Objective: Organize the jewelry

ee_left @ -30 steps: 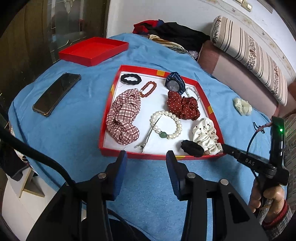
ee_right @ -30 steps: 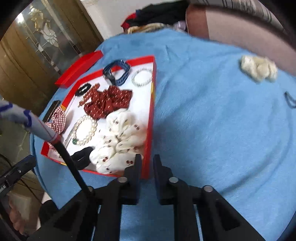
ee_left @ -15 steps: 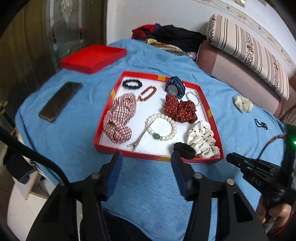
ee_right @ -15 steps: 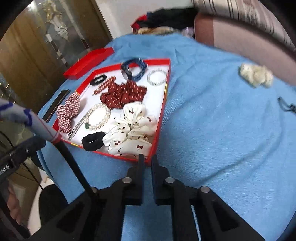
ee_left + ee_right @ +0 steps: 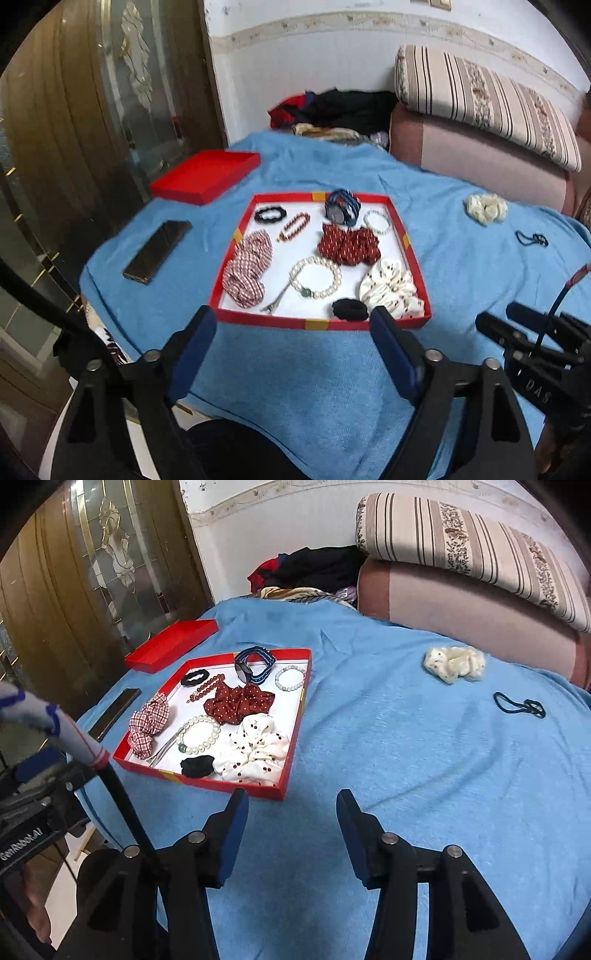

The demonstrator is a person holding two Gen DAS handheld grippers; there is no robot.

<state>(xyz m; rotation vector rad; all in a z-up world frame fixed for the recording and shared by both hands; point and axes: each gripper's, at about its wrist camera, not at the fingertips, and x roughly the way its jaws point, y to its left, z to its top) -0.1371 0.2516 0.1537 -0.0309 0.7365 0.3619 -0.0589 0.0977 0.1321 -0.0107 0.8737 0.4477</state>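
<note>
left gripper [image 5: 293, 328]: jaws wide apart, nothing in them, hovering just in front of the tray's near edge
right gripper [image 5: 291, 812]: jaws apart too, empty, over bare blue cloth [image 5: 406, 757] just right of the tray's near corner
tray [image 5: 325, 325]: red, white inside, sits mid table on the cloth
in tray, near side: black hair tie [image 5: 350, 309] touching the white dotted scrunchie [image 5: 388, 288], w/ pearl bracelet [image 5: 316, 277] and silver clip [image 5: 275, 301] next to them
in tray, left: plaid scrunchie [image 5: 248, 267]
in tray, mid/far: dark red scrunchie [image 5: 349, 245], red bead bracelet [image 5: 293, 226], small black scrunchie [image 5: 270, 215], watch w/ blue strap [image 5: 341, 211], pale bead bracelet [image 5: 377, 222]
outside tray: cream scrunchie [image 5: 454, 662] and dark hair elastic [image 5: 519, 703], both on the cloth well right of the tray, apart from each other
other stuff: red lid [image 5: 205, 176] far left, phone [image 5: 158, 251] left of tray, clothes pile [image 5: 310, 572] and striped cushion [image 5: 469, 550] at the back
</note>
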